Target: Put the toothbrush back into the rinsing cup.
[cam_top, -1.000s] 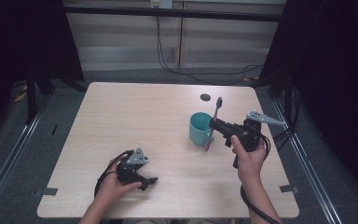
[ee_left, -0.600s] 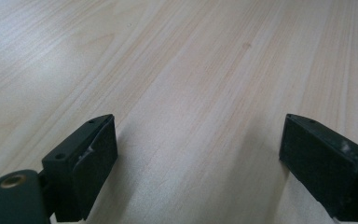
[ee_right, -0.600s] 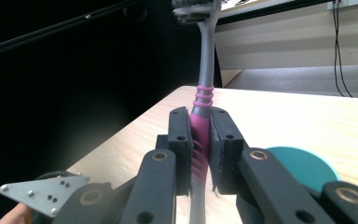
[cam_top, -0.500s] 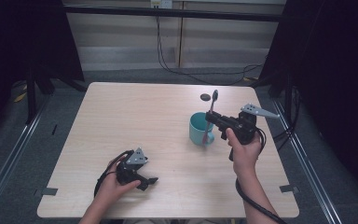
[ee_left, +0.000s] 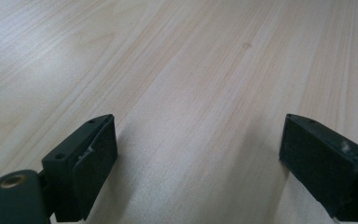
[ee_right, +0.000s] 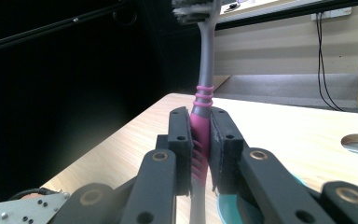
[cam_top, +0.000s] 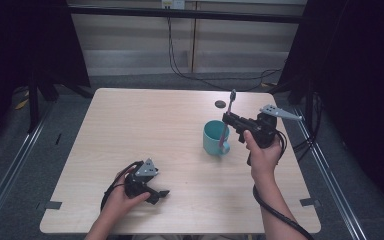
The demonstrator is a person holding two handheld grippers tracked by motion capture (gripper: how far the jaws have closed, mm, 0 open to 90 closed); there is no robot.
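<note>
Pink-and-grey toothbrush [cam_top: 226, 126] upright, handle clamped in my right gripper [cam_top: 228, 120], lower end inside the teal mug [cam_top: 216, 138] near the table's [cam_top: 130, 130] right edge. Lower it straight, release once it rests. Left gripper [cam_top: 159, 194] idles on the table, jaws wide, empty.

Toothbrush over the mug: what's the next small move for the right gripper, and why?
Probably lower it straight down. The right gripper is shut on the toothbrush, held upright with bristles on top, its lower end already at the teal mug opening. Release only once the handle rests inside.
</note>
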